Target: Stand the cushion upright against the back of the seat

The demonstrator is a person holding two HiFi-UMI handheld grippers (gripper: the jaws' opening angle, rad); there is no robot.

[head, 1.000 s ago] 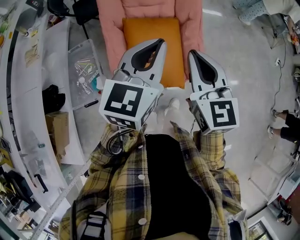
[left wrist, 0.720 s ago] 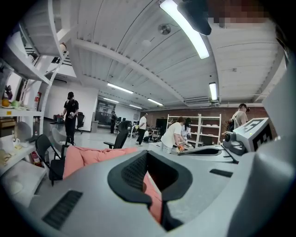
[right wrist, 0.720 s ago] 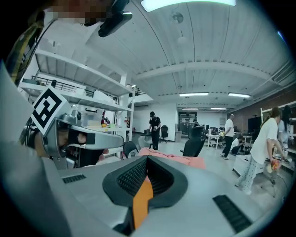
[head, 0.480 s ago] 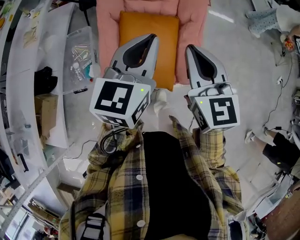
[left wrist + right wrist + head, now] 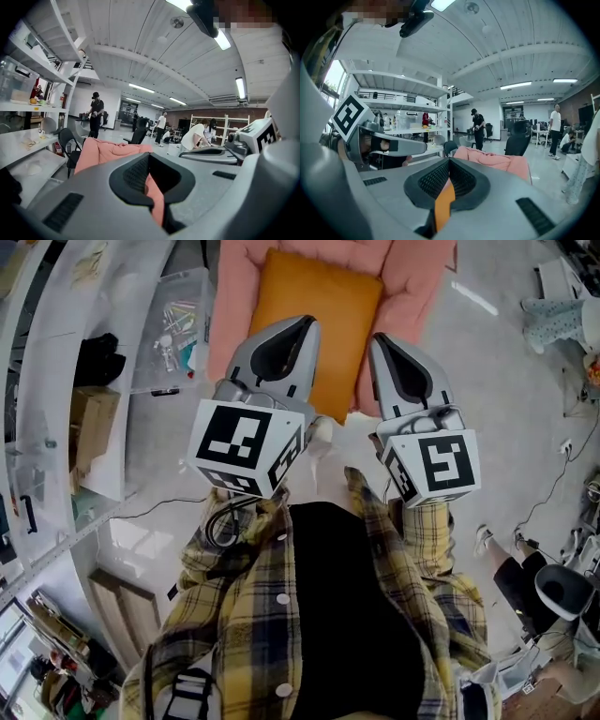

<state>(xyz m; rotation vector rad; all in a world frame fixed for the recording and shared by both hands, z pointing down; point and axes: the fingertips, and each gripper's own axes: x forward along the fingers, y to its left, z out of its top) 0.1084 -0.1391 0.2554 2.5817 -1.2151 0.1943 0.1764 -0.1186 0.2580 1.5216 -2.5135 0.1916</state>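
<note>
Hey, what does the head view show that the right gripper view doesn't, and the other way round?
Only the head view: the whole orange cushion lying on the pink seat, the plaid shirt, and a clear box of small items beside the seat. Only the right gripper view: ceiling lights and a person in black standing far off. Both: the right gripper, jaws together, the left gripper, the pink seat, and the cushion, though the gripper view catches just an orange sliver.

Bare floor [image 5: 497,418] gives free passage off the seat's [image 5: 412,277] right edge; a clear bin [image 5: 178,324] and shelving [image 5: 56,362] crowd its left edge.
</note>
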